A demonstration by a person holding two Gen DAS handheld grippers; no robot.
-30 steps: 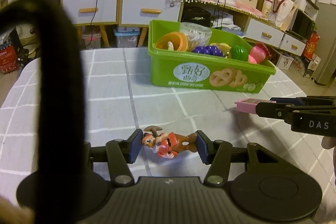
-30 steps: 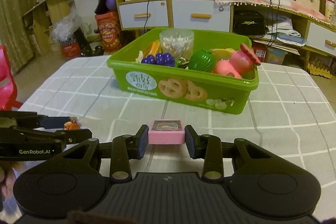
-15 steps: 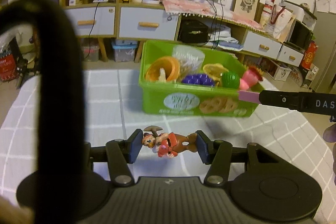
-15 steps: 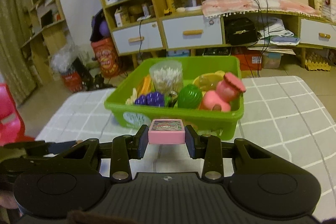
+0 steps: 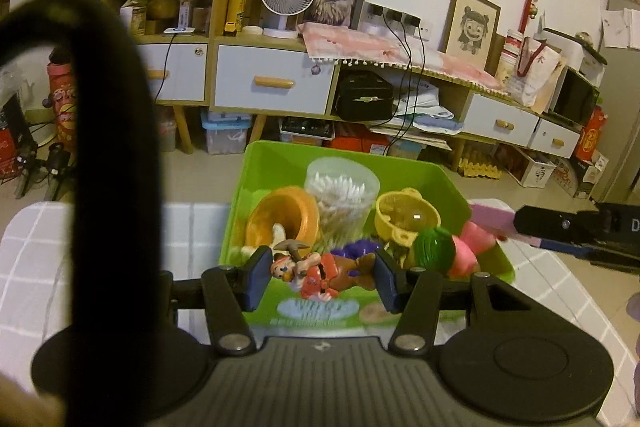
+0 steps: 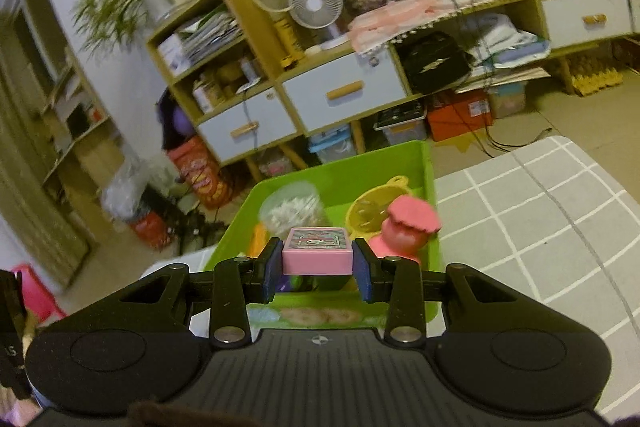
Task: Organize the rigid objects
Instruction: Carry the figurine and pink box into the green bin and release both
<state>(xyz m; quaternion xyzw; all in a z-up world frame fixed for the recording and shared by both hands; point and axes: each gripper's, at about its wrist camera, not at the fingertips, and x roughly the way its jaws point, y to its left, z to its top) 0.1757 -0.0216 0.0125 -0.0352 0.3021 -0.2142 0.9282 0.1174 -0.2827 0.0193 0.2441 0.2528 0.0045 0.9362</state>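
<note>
Clamping a small cartoon figurine (image 5: 324, 271) sideways between its blue pads, the left gripper (image 5: 320, 277) hangs over the near wall of the green bin (image 5: 276, 155). The right gripper (image 6: 318, 269) grips a pink square block (image 6: 317, 255) above the same bin, which holds a cotton-swab jar (image 5: 342, 189), an orange bowl (image 5: 282, 219), a yellow cup (image 5: 406, 219) and a pink toy (image 6: 404, 225).

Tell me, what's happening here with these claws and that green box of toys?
A person is tidying toys, holding a claw in each hand. The left claw is clamped on a small cartoon figurine, and the right claw is clamped on a pink block. Both hover at the near edge of the green bin, which already holds a cotton swab jar and plastic toys.
</note>
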